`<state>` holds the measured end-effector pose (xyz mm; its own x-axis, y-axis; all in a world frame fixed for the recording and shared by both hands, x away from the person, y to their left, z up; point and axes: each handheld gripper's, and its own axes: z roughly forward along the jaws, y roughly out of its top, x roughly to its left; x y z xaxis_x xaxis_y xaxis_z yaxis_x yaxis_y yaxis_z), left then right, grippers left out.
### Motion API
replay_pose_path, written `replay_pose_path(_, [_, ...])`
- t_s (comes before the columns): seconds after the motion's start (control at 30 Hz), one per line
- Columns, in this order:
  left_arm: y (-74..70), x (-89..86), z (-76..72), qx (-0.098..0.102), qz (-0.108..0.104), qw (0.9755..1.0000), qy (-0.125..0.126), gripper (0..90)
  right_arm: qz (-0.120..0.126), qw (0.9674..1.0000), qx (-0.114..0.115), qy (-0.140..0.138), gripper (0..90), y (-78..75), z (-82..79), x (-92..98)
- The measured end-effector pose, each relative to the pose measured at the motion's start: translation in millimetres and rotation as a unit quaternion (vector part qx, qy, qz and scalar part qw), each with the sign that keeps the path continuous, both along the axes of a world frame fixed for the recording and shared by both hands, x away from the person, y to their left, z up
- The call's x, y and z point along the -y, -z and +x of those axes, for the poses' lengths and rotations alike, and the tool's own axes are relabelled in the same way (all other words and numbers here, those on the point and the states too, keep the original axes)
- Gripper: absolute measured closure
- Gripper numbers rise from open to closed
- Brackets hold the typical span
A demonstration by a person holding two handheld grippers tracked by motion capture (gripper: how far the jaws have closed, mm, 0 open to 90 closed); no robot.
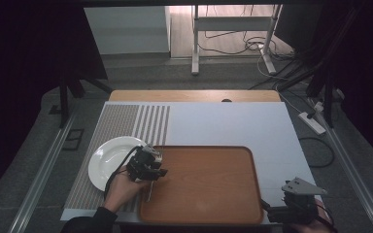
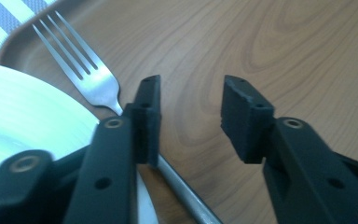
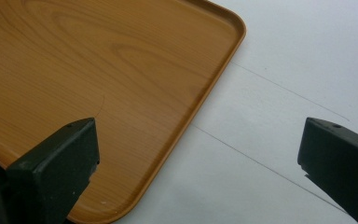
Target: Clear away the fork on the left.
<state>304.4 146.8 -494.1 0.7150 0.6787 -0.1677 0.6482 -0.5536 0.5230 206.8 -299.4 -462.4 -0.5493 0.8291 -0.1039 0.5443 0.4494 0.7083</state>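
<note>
In the left gripper view, the left gripper [image 2: 191, 112] stands with its two black jaws apart and nothing pressed between them; the gap shows bare wood. The fork [image 2: 91, 79] lies just beside the jaw at the left of the frame. Its handle passes under that jaw and runs to the bottom middle of the picture, while its prongs point to the upper left. Whether the jaw touches the handle, I cannot tell. The fork rests on the brown wooden tray [image 2: 261, 46], close to the tray's rim in the upper left corner. The white plate [image 2: 23, 121] fills the left side of this frame, just beside the fork.

In the high view, the left gripper [image 1: 161, 171] is in the lower left part of the picture, over the left edge of the tray [image 1: 213, 194], with the plate [image 1: 104, 160] to its left on a striped mat [image 1: 126, 121]. The fork [image 1: 149, 192] shows as a thin line below the gripper.

The right gripper [image 1: 272, 209] is in the lower right corner of the high view, well apart from the fork. In the right gripper view its jaws [image 3: 196, 163] stand wide apart and hold nothing, above the tray's corner [image 3: 121, 70] and the white surface [image 3: 284, 56].
</note>
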Motion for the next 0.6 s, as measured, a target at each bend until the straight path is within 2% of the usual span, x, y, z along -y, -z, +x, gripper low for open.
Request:
replay_pose_path(0.37, [-6.8, -9.7, -8.1, 0.045, -0.027, 0.9986, -0.003, 23.6, 0.001, 1.0, -0.002, -0.001, 0.0, -0.2, 0.1, 0.4])
replay_pose_path(0.43, [-8.3, -12.0, -9.5, 0.047, -0.024, 0.9985, -0.008, 17.8, 0.001, 1.0, -0.002, -0.001, 0.0, -0.2, 0.2, 0.5])
replay_pose_path(0.6, [-12.4, -18.2, -12.8, 0.054, -0.044, 0.9974, -0.017, 6.0, 0.001, 1.0, -0.002, 0.0, 0.0, -0.2, 0.2, 0.4])
